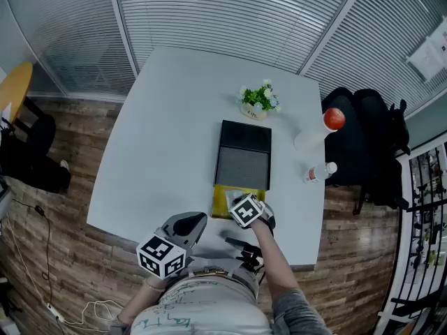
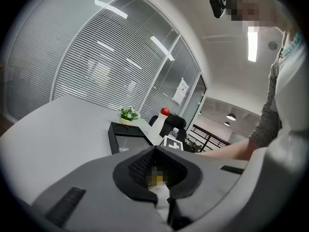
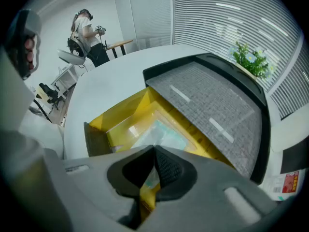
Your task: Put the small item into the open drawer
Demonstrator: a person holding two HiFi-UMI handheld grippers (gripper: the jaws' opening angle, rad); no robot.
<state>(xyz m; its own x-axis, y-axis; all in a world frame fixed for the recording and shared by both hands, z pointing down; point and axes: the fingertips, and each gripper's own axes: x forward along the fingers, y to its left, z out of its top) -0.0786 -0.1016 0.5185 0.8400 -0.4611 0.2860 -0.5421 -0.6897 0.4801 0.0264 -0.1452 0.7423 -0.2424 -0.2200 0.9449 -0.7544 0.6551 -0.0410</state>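
Packet (image 3: 161, 132): pale and flat, on the floor of the yellow drawer (image 3: 118, 115). Its near edge runs under the tips of the right hand-held gripper (image 3: 154, 150).

Right jaws: pressed together, pointing steeply down into the drawer. Cannot tell whether they pinch that edge or only sit over it.

Judgement: the placing step is at its end. To do it well:
- Spread the jaws while low, so the packet settles flat and not propped on the front wall.
- Lift straight up, clear of the yellow sides.
- Check that the film does not cling to a pad.

The drawer stands pulled out of the black box (image 1: 243, 152) toward the near edge of the counter (image 1: 160, 138).

Left hand-held gripper (image 1: 183, 226): jaws together, empty, by that near edge. Best kept out of the way.
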